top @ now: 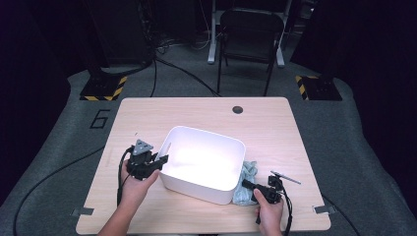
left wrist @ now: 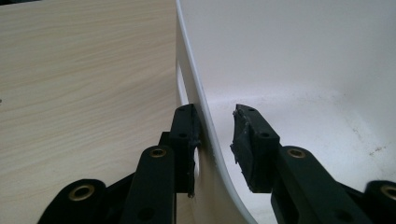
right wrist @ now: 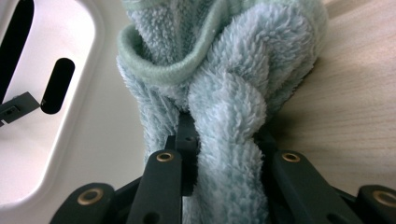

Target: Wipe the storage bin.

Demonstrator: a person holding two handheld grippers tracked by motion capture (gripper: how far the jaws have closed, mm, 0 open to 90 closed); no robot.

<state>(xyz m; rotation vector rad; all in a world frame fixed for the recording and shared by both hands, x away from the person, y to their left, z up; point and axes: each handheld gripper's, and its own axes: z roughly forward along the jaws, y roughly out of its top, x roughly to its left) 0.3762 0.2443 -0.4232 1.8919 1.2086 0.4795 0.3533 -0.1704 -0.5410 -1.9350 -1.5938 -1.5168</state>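
Towel [right wrist: 233, 93], pale blue-green and fluffy, sits bunched on the table [top: 275, 123] just beside the right-hand wall of the white bin [top: 236, 147], at the near right of the tabletop in the high view.

Left side first. Left gripper [top: 158, 160] is at the bin's left rim, near the handle slot. In the left gripper view its jaws straddle the bin wall [left wrist: 205, 121]: one jaw outside, close against or touching the wall, the other inside and standing clear of it. So partly apart, not clamped; the wall is between the pads without being pinched. Likely purpose: steadying the bin so it does not slide while the other hand works, or just letting go of that hold. Cannot tell which from this moment.

Bin itself looks empty, bright inside, sitting slightly skewed to the table edges.

Right side. Right gripper [top: 250, 185] points in at the towel from the near right. In the right gripper view the jaws are closed tight on a thick fold of the pile, fabric bulging up between and above the pads [right wrist: 187, 140]. Firm pinch on the towel. The rest of the cloth hangs bunched ahead, touching the bin's outer wall [right wrist: 93, 116].

Judgement: towel is gripped low at the table, beside the bin rather than in it; lifting over the rim appears not yet done.

A thin dark pen-like object [top: 285, 178] lies on the table just right of the right hand.
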